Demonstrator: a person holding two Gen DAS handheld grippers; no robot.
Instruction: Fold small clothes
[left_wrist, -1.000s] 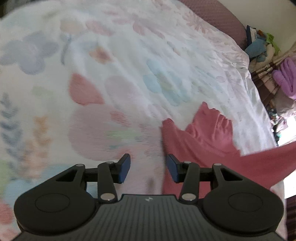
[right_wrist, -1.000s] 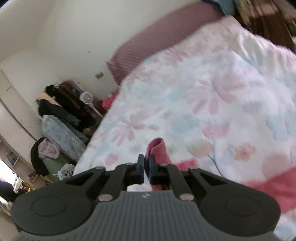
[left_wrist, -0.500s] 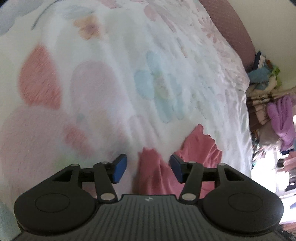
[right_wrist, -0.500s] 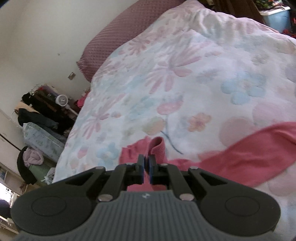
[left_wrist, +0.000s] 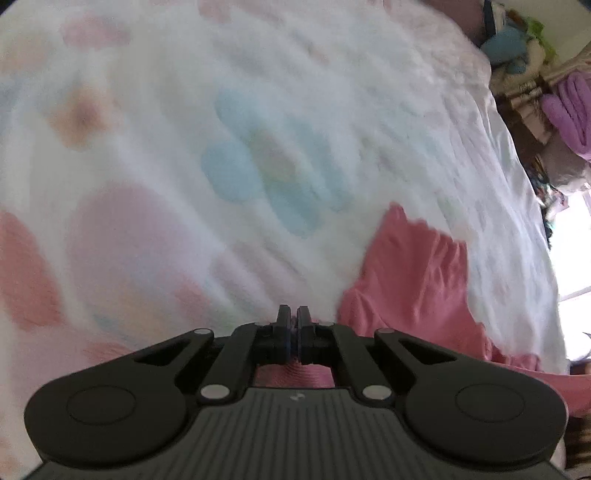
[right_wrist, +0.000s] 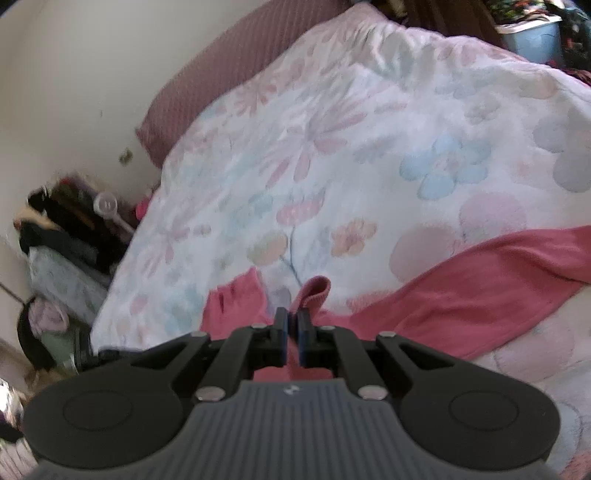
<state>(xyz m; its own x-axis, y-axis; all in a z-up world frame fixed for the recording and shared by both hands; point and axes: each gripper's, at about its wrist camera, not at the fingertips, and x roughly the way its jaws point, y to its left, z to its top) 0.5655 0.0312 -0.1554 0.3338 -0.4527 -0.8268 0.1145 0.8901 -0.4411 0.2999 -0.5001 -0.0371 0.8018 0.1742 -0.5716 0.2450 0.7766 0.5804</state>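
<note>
Status: L gripper (left_wrist: 293, 325), spread wide either side of a garment edge half a sec ago, is now closed down on the pink garment (left_wrist: 417, 280); pink fabric shows between and beneath the fingers at lower centre of the L wrist view. R gripper (right_wrist: 291, 328) is clamped narrow as before, pinching a ribbed cuff or hem (right_wrist: 314, 291) that pokes up just above the fingertips at centre frame. Result: both ends are now secured, so the garment can prob. be lifted, tensioned or carried over for a fold; judged stage is early, w/ no fold made yet. Garment location: on the floral bedspread (right_wrist: 369, 155), lower centre to right edge of the R view, lower right of the L view. View differences: L view shows a rumpled section running from the fingers toward the right, w/ a ruffled edge, plus a cluttered shelf w/ a purple item (left_wrist: 569, 107) at upper right; heavy motion blur limits detail there. R view alone shows a long flat band of the garment running to the right edge, a second pink flap at lower centre-left, the mauve pillow (right_wrist: 229, 74) at upper centre against the wall, and floor clutter w/ a small fan (right_wrist: 105, 203) at left. Neither view shows the other gripper, so the span of fabric between the grips cannot be confirmed.
</note>
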